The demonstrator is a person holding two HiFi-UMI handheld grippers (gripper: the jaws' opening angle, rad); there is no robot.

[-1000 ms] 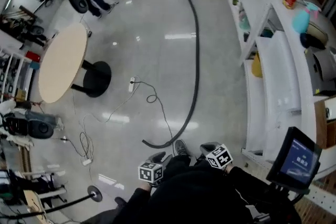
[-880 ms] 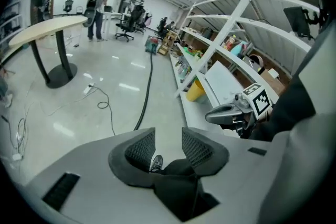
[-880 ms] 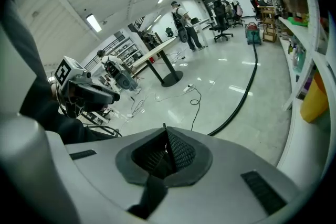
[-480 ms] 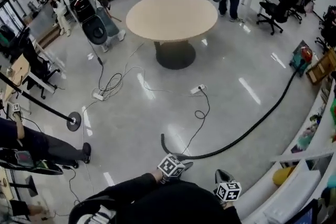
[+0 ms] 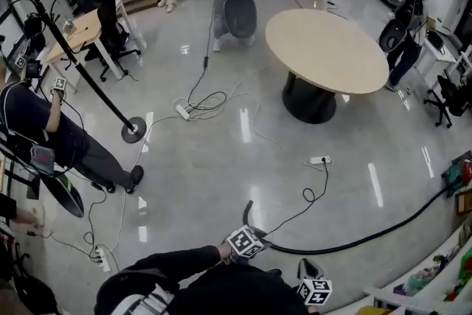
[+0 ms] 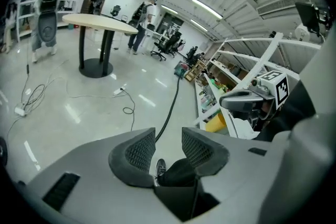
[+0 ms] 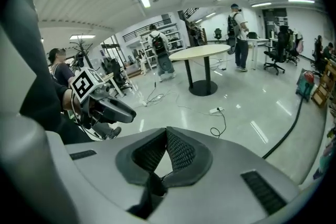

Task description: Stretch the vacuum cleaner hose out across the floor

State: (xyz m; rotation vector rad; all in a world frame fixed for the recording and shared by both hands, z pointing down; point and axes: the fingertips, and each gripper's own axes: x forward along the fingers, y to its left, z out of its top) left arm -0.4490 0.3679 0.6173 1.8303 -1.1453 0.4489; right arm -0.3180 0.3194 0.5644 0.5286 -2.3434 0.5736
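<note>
Head view puts the vacuum hose (image 5: 369, 238) slack on the floor, running right from your feet, likely because your left hand-held gripper (image 6: 167, 138) stands half-wide and empty and your right hand-held gripper (image 7: 166, 132) is closed on nothing.

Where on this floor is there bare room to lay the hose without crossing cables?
Bare floor lies between the stand base, the cable tangle and the hose end, and between the round table and the vacuum cleaner. It is crowded around the power strip and its looped cord.
</note>
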